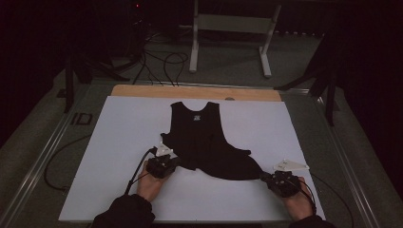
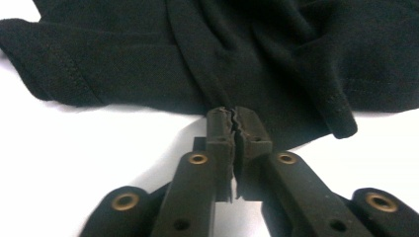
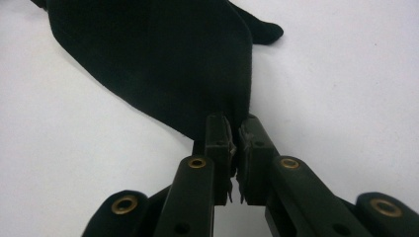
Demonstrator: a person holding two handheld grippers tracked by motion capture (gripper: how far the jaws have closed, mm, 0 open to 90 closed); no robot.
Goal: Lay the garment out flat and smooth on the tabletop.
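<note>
Black sleeveless top (image 1: 202, 137): lies spread flat on the white counter (image 1: 119, 142), neck away from the person. Left tongs (image 2: 234, 118): clamped on the hem near its left corner. Right tongs (image 3: 236, 127): clamped on the hem's right corner, cloth pinched between the jaws.

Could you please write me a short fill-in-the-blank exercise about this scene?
1. The garment on the white sheet is ____ in colour.
2. The left gripper is shut on the garment's ____ edge.
3. The garment's neck opening points ____ from the person.
4. The right gripper is ____ on a corner of the garment.

Missing words: black; bottom; away; shut
</note>
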